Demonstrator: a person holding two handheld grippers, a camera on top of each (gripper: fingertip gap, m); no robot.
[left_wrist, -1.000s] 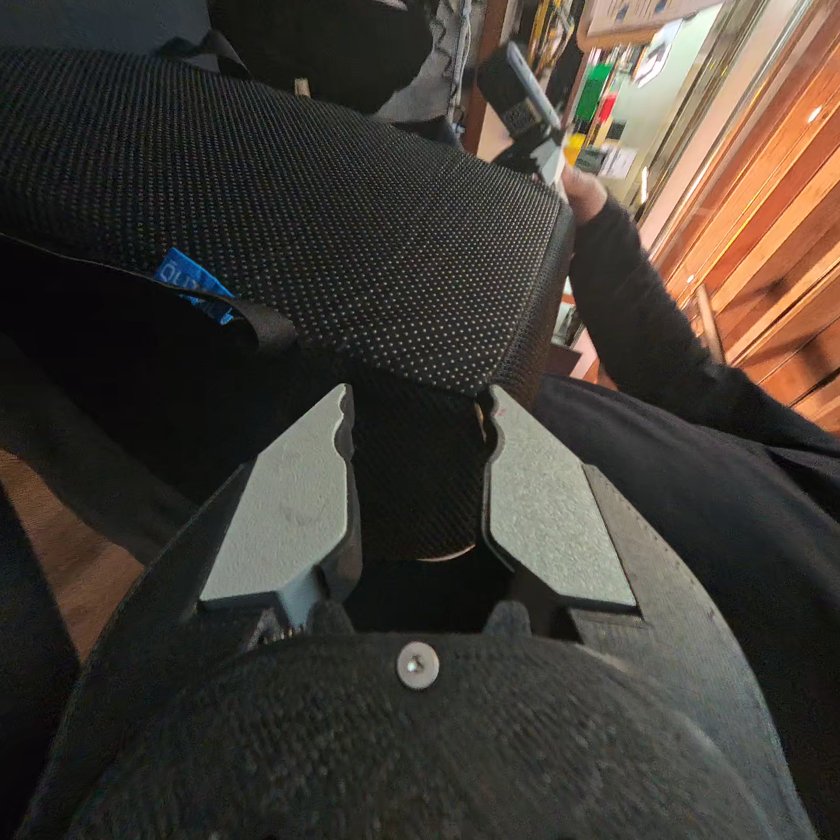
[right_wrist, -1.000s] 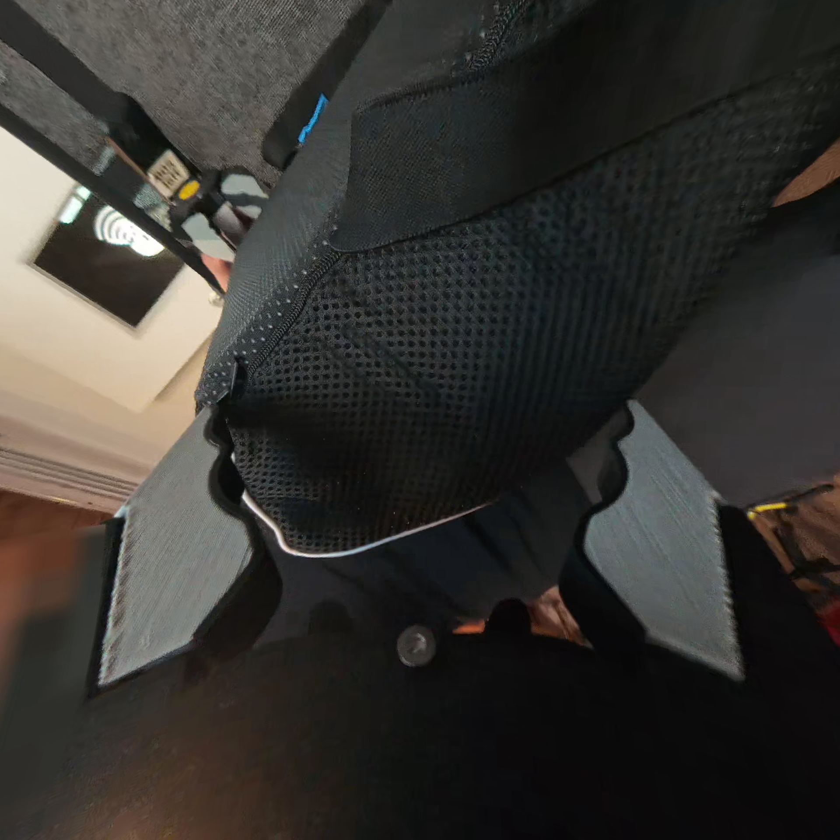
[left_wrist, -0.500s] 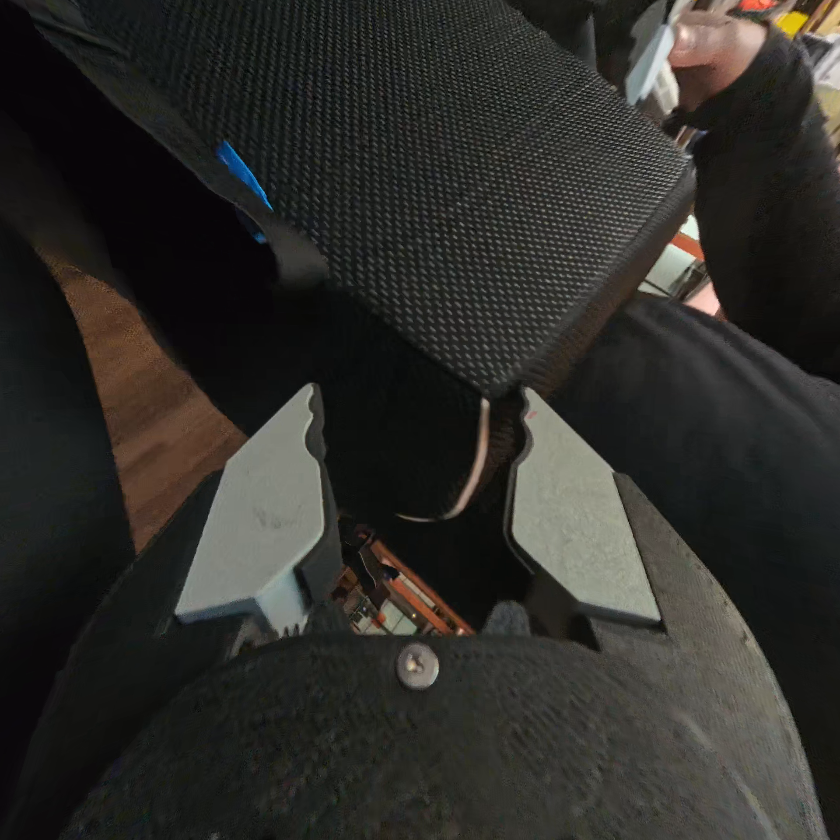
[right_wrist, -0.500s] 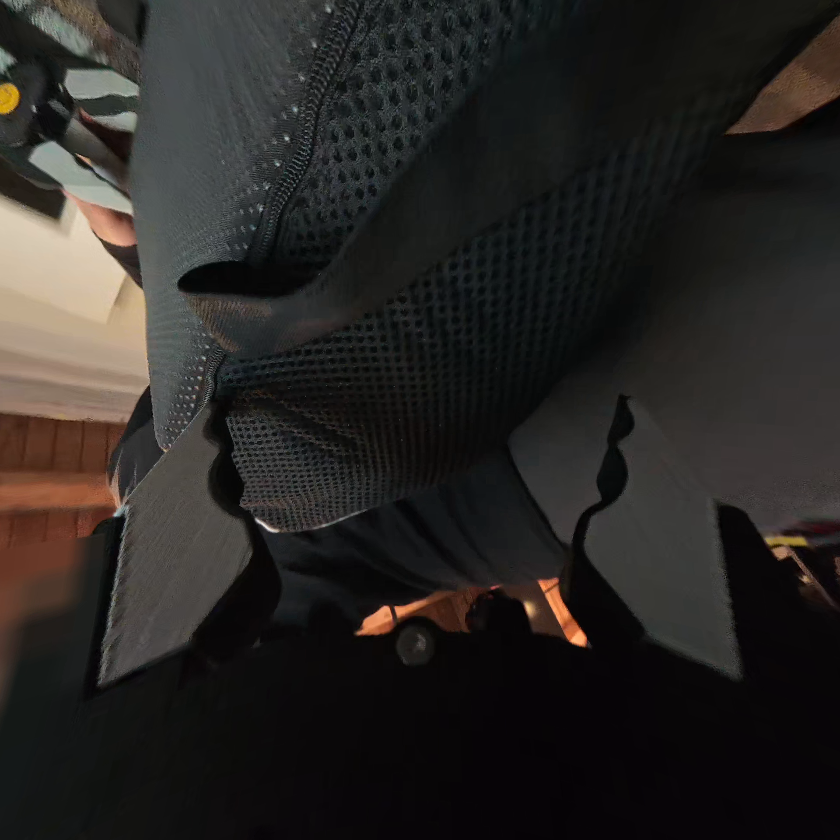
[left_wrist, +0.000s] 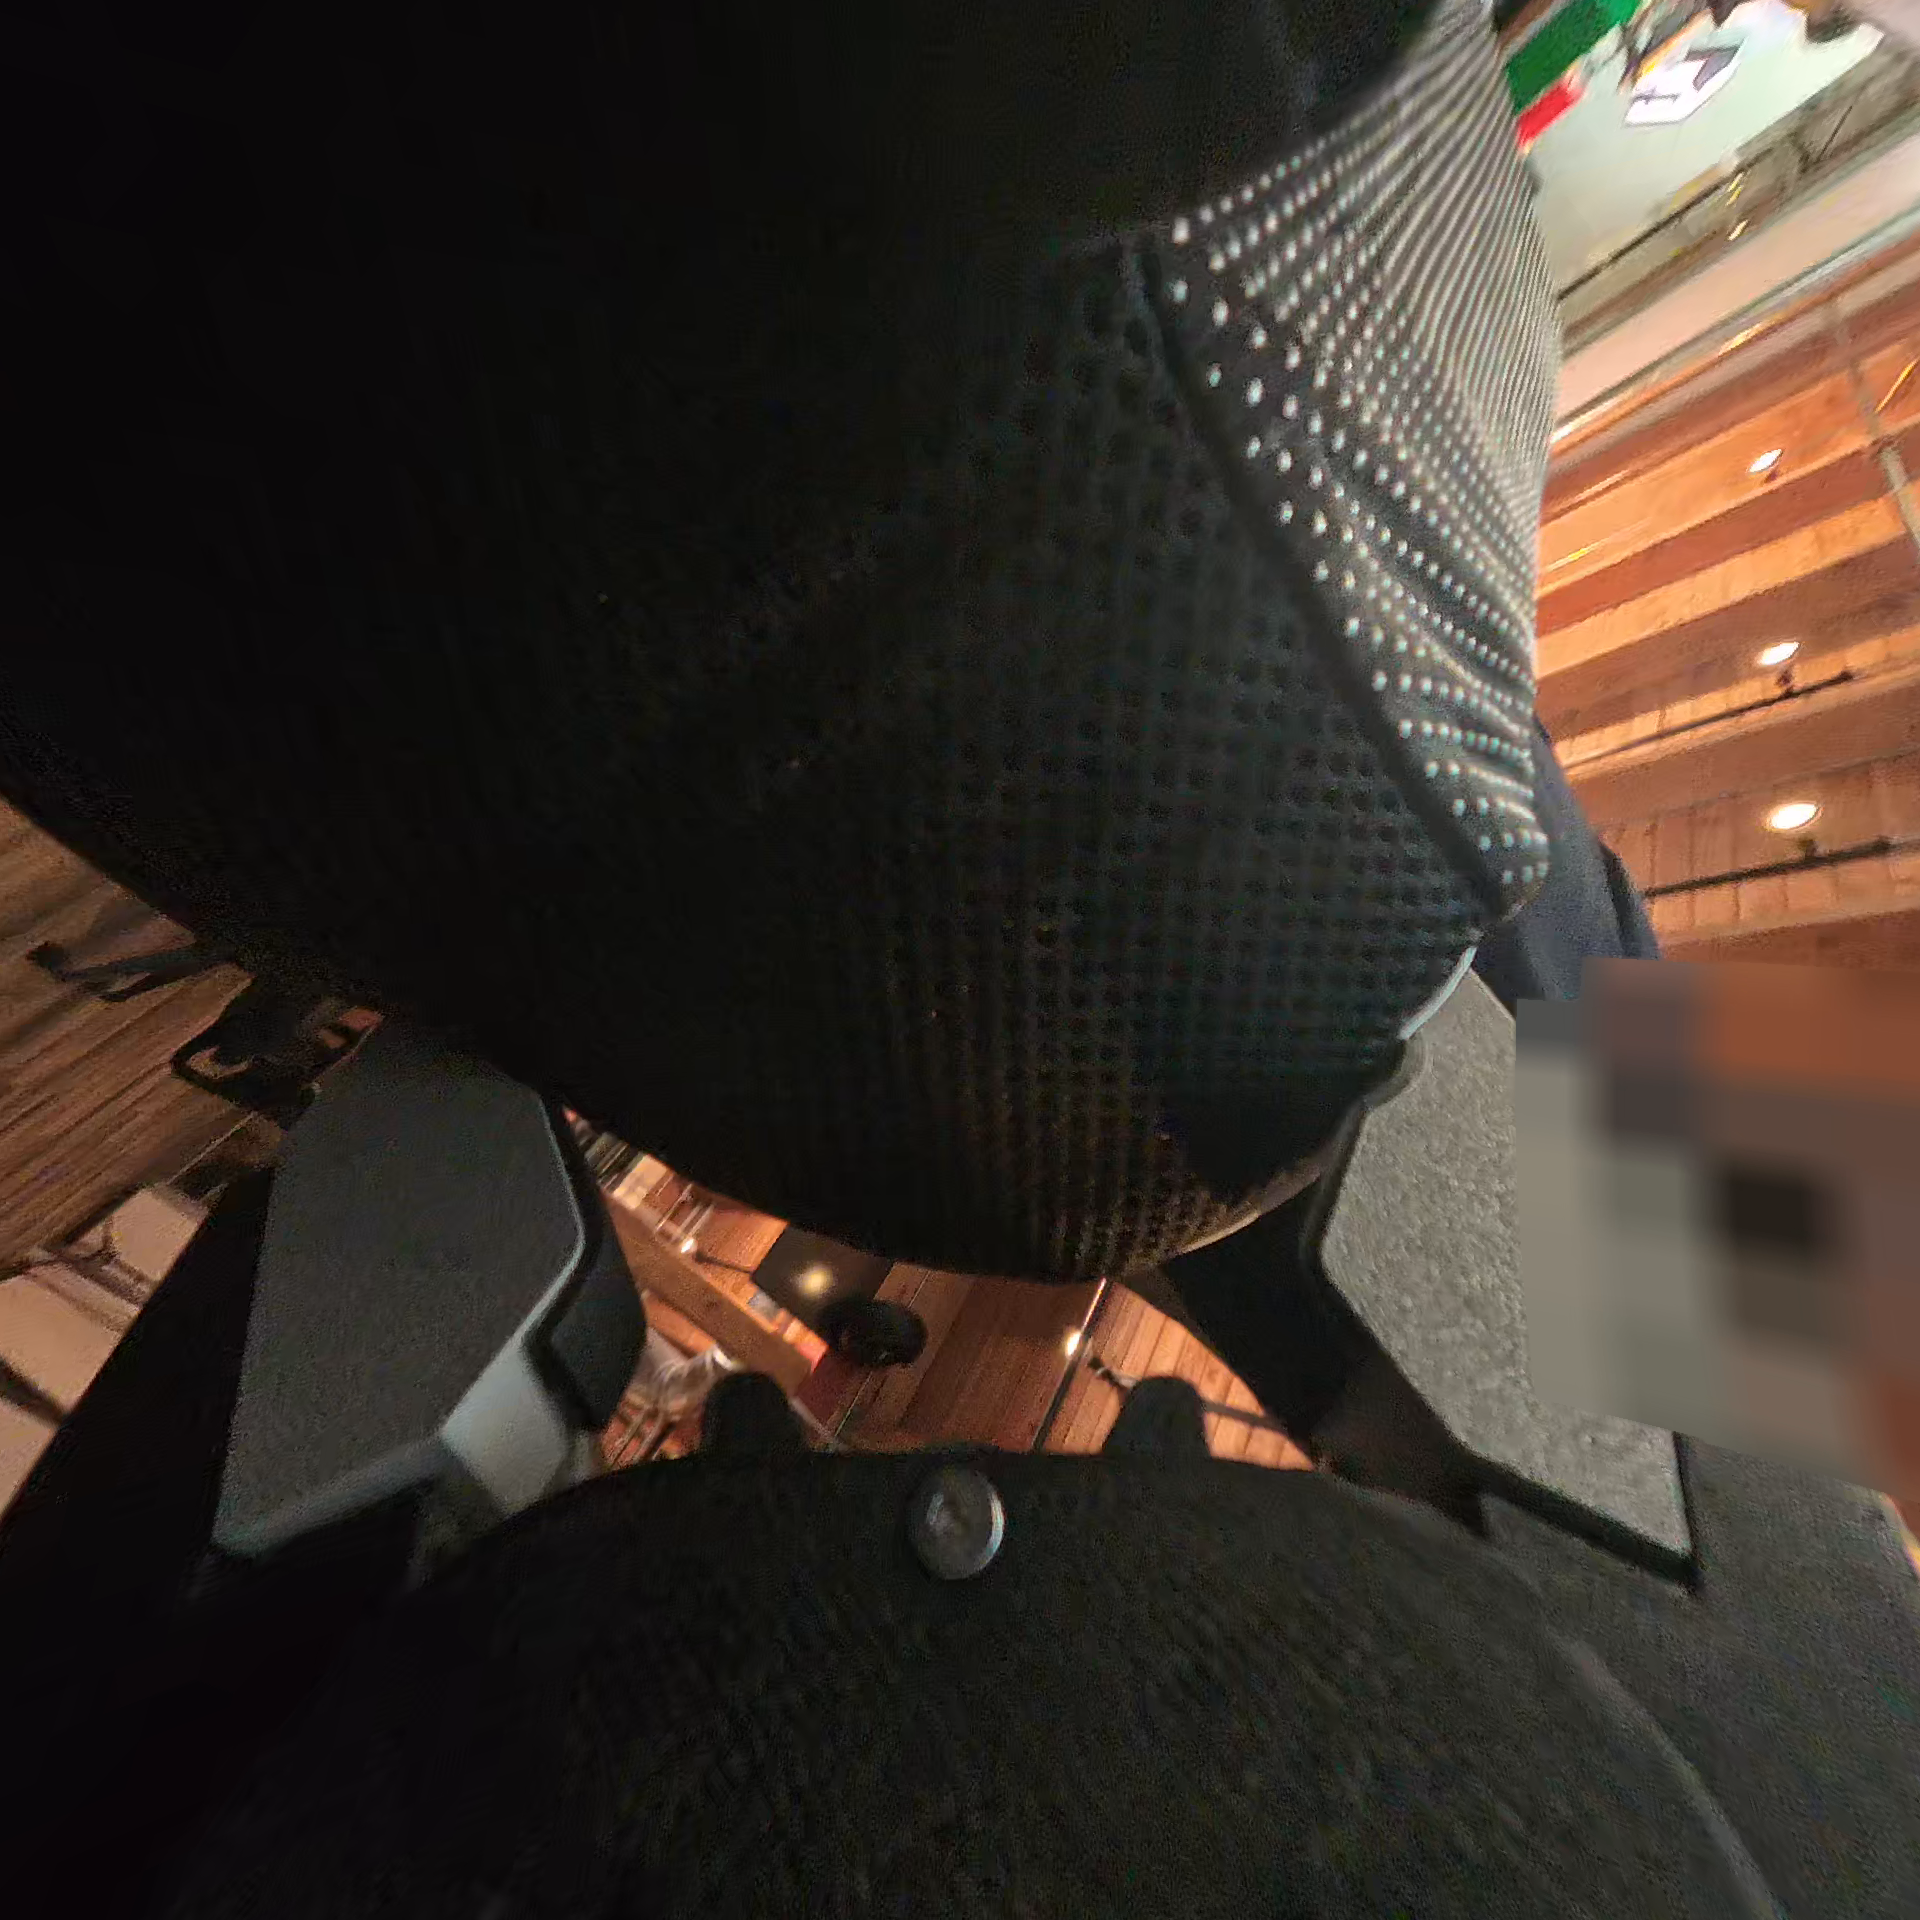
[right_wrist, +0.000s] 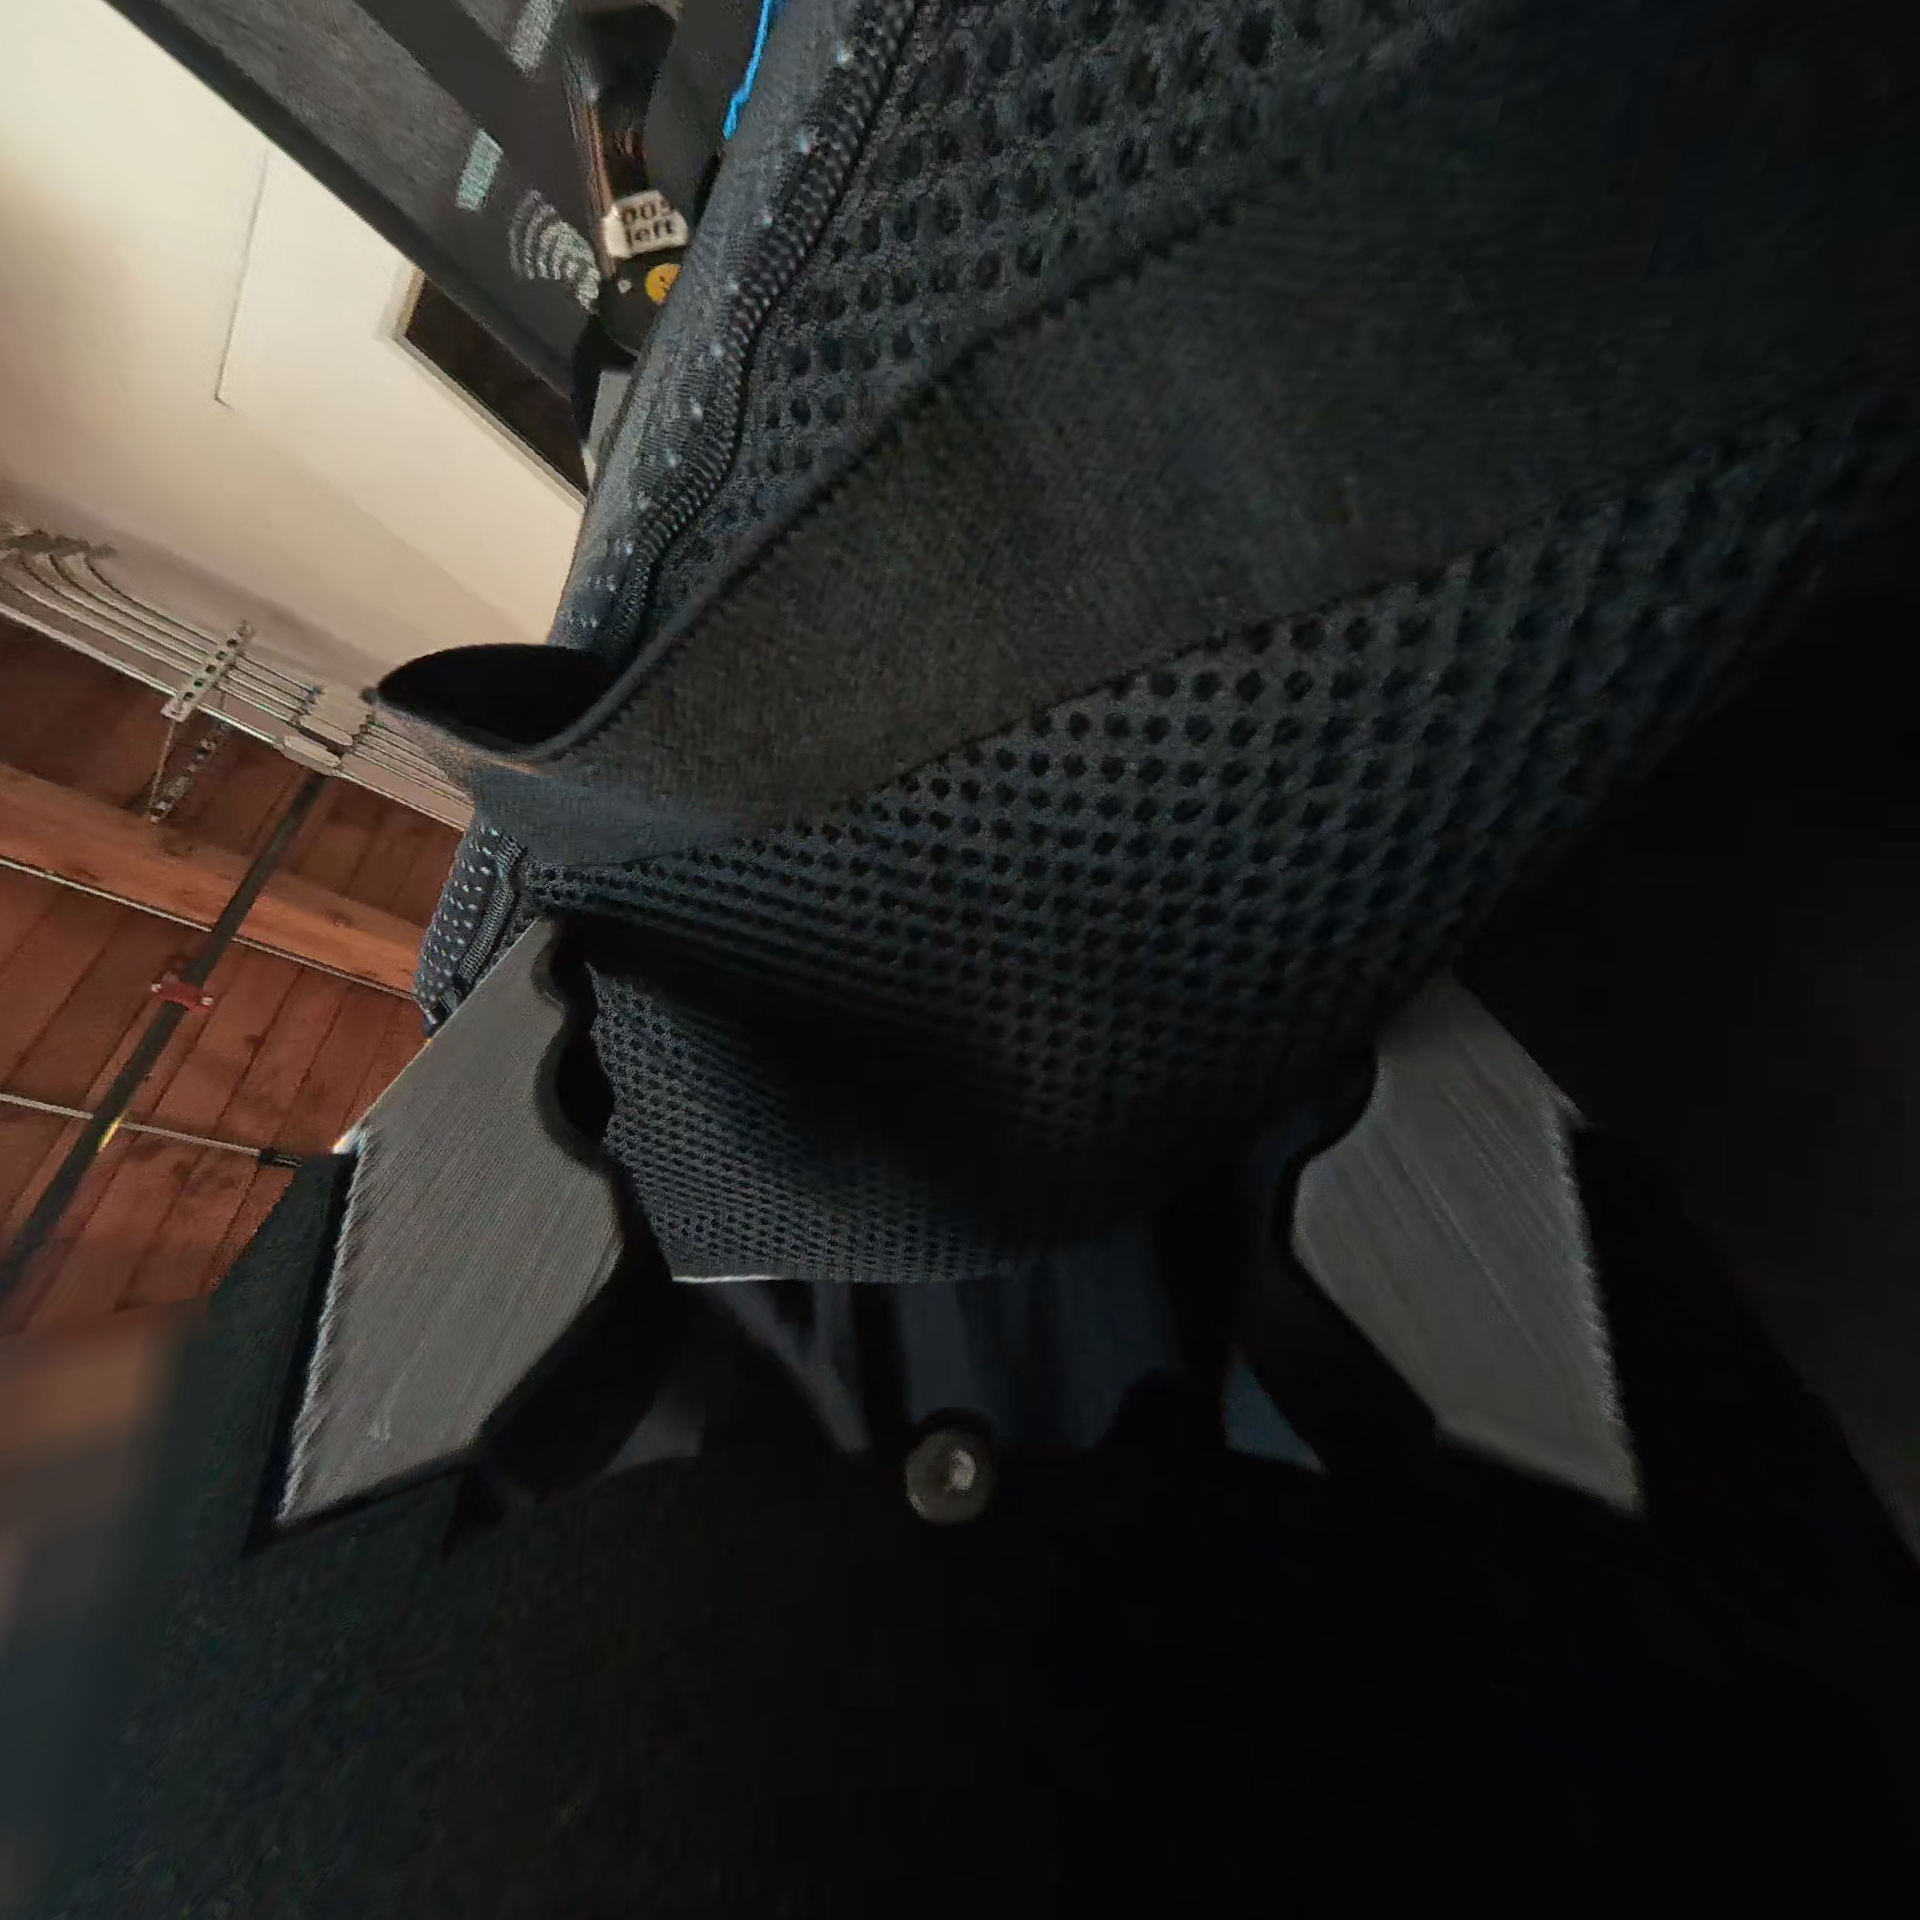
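A black mesh bag fills most of both views, held up in the air. My left gripper has its jaws wide apart around one rounded end of the bag, and the mesh presses against both fingers. My right gripper clamps the opposite end of the bag the same way, below a zip and a fabric band. A small blue tag sits near the bag's top edge. The left gripper's body shows beyond the bag in the right wrist view.
Both views look upward. Wooden ceiling boards with round lights are at the right of the left wrist view. A pale wall, metal conduit and wooden boards are at the left of the right wrist view. There is about 30 cm between the tips of the two grippers.
Both grippers have tilted upward with the bag, and the ceiling has come into view. The left jaws stand wider than before, around a thicker part of the bag. The right jaws keep their width.
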